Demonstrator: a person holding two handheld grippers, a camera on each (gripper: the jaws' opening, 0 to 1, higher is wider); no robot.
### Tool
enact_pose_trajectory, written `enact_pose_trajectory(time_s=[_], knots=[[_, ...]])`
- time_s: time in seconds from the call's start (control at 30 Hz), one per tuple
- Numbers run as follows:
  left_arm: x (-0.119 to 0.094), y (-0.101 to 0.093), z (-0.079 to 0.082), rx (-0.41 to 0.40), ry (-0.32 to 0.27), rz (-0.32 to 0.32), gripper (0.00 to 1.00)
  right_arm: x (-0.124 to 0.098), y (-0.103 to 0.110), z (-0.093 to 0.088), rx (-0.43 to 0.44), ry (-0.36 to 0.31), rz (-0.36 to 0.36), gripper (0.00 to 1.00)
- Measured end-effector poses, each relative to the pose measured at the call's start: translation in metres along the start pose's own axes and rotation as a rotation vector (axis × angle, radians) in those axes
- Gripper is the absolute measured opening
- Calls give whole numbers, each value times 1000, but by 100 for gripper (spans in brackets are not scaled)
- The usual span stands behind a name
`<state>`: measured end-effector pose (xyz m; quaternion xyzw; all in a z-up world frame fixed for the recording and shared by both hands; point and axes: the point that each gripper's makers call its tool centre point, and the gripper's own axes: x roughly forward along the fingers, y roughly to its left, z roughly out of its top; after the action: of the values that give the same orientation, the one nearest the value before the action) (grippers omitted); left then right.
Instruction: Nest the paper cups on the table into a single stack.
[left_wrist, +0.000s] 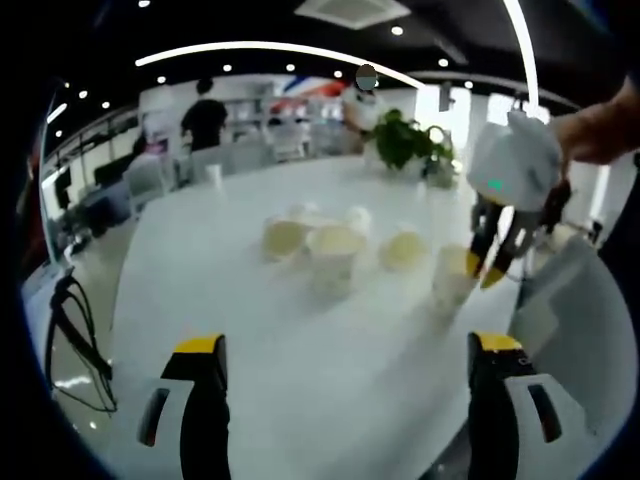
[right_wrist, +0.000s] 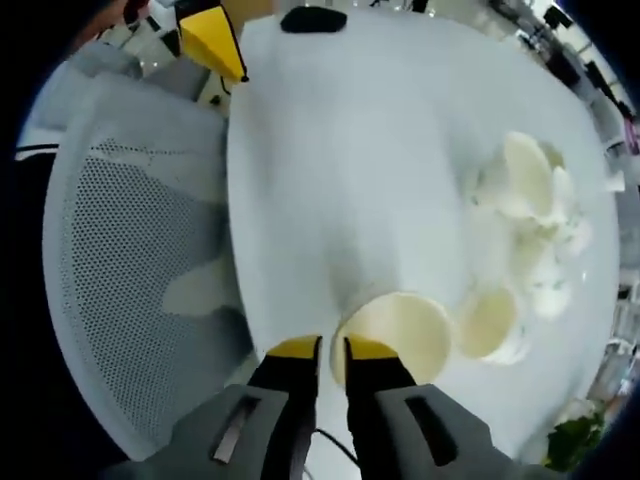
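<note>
Standing open and idle, the left gripper (left_wrist: 345, 360) hangs low over the near part of the white table (left_wrist: 250, 330), its two yellow-tipped jaws set wide apart with nothing between them. Beyond it, in the left gripper view, I count four paper cups in a loose row across the middle of the table: a left cup (left_wrist: 283, 238), a middle cup (left_wrist: 335, 245), a third cup (left_wrist: 403, 250) and a rightmost cup (left_wrist: 452, 270) near the table's edge. Small pale shapes behind the first two may be more cups, but they are too blurred to count. The right gripper (left_wrist: 492, 268) comes down from above, held in a person's hand (left_wrist: 595, 130), with its yellow tips at that rightmost cup. In the right gripper view, the right gripper's (right_wrist: 333, 350) jaws are nearly together, pinching the rim of the nearest paper cup (right_wrist: 395, 335), which sits at the table edge. Another cup (right_wrist: 487, 322) stands just beside it, and a blurred cluster of cups (right_wrist: 535, 190) lies farther off. A white mesh chair (right_wrist: 130, 260) stands beside the table. A leafy potted plant (left_wrist: 405, 140) sits at the far end.
</note>
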<state>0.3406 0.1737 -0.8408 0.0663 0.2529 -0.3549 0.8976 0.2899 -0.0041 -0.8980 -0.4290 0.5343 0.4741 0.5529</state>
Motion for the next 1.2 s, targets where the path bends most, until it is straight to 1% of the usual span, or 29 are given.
enact_pose_trajectory(time_s=[0.17, 0.23, 0.33, 0.47, 0.6, 0.7, 0.77, 0.8, 0.83, 0.87, 0.97, 1.03, 1.07, 1.13, 1.17, 1.2], knots=[[-1, -1, 0, 1, 2, -1, 98, -6, -2, 6, -4, -50, 8, 10], [-1, -1, 1, 2, 0, 0, 98, -10, -1, 6, 13, -68, 15, 12], [-1, 0, 2, 3, -2, -1, 98, -20, -2, 7, 37, -121, 27, 13], [-1, 1, 2, 4, 0, 1, 98, -39, -8, 2, 77, -187, 19, 14], [0, 2, 3, 7, 3, -2, 98, -60, -20, -4, 121, -257, -1, 17], [2, 2, 6, 12, 2, -5, 98, -75, -33, -4, 133, -340, -52, 18], [4, 1, 9, 14, -2, -8, 98, -85, -41, -6, 142, -397, -85, 25], [5, 1, 10, 15, -3, -9, 98, -90, -48, -8, 154, -430, -119, 27], [6, 1, 12, 17, -5, -11, 98, -92, -50, -9, 159, -439, -128, 29], [6, 0, 13, 17, -6, -12, 98, -97, -55, -12, 175, -469, -152, 30], [7, -2, 17, 18, -13, -16, 98, -108, -62, -19, 194, -546, -201, 30], [9, -3, 17, 21, -14, -21, 98, -117, -65, -24, 203, -613, -237, 31], [9, -4, 19, 22, -16, -22, 98, -121, -67, -28, 238, -644, -250, 31], [8, -5, 20, 22, -18, -22, 98, -126, -68, -33, 261, -686, -264, 34], [8, -5, 22, 19, -23, -22, 98, -128, -71, -39, 285, -706, -283, 36], [7, -4, 22, 18, -26, -21, 98, -130, -74, -42, 286, -725, -305, 38]])
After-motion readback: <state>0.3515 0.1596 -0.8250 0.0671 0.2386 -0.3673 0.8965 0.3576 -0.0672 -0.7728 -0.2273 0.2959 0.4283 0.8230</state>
